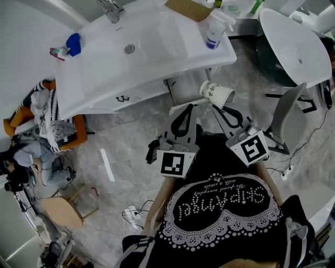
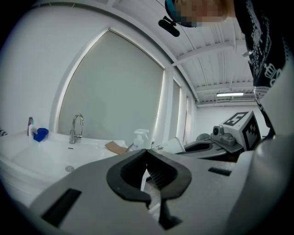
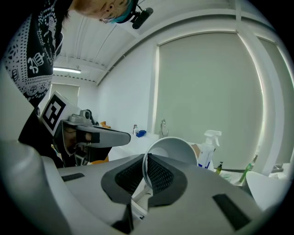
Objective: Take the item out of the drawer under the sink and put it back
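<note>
In front of the sink (image 1: pixel 152 47), the right gripper (image 3: pixel 145 160) pinches the rim of a paper cup (image 1: pixel 215 94), probably light and squashy; the left gripper (image 2: pixel 147 150) is closed, empty.

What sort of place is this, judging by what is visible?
Probably a bathroom, perhaps a mock-up used for recording: a white sink with a faucet, a spray bottle on its counter, and loose cables on the floor.

The white sink top (image 1: pixel 157 63) has a tap (image 1: pixel 111 9) at the back. A spray bottle (image 1: pixel 214 32) stands near its right end, beside a flat brown card (image 1: pixel 187 9). A blue thing (image 1: pixel 74 44) sits at the left end.
</note>
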`<act>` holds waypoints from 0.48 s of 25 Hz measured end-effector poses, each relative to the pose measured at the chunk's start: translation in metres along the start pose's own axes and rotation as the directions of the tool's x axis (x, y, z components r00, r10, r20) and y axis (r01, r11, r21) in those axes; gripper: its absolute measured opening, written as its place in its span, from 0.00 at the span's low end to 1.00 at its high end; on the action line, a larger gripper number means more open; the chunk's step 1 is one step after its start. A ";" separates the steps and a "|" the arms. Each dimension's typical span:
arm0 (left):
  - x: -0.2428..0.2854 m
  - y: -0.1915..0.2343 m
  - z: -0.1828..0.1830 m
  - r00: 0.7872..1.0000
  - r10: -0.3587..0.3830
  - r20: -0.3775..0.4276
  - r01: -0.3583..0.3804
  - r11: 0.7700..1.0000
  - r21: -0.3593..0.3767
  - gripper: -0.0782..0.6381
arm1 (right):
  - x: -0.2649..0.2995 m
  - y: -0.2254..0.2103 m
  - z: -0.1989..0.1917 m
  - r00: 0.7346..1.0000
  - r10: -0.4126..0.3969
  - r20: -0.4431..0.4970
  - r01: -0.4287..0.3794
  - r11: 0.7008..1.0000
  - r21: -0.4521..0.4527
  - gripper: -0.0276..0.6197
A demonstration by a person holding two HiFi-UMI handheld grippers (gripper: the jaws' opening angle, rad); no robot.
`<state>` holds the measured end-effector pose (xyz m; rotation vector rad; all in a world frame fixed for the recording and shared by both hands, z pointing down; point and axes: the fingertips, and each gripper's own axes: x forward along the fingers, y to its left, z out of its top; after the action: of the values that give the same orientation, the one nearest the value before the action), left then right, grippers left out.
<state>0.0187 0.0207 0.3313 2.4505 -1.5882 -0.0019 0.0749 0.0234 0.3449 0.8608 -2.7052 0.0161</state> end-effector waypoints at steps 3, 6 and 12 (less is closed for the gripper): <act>-0.004 0.000 0.000 1.000 0.010 -0.001 -0.010 1.000 -0.004 0.12 | -0.001 0.002 0.001 1.000 0.006 0.002 -0.006 1.000 0.002 0.08; -0.006 0.000 -0.002 1.000 0.019 -0.006 -0.019 1.000 -0.012 0.12 | -0.001 0.004 -0.001 1.000 0.014 -0.008 -0.014 1.000 0.004 0.08; -0.004 -0.002 -0.002 1.000 0.014 -0.010 -0.014 1.000 -0.017 0.12 | -0.003 -0.002 -0.004 1.000 -0.009 -0.018 0.010 0.999 0.036 0.08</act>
<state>0.0187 0.0252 0.3326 2.4222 -1.5947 -0.0012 0.0791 0.0238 0.3482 0.8793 -2.6919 0.0701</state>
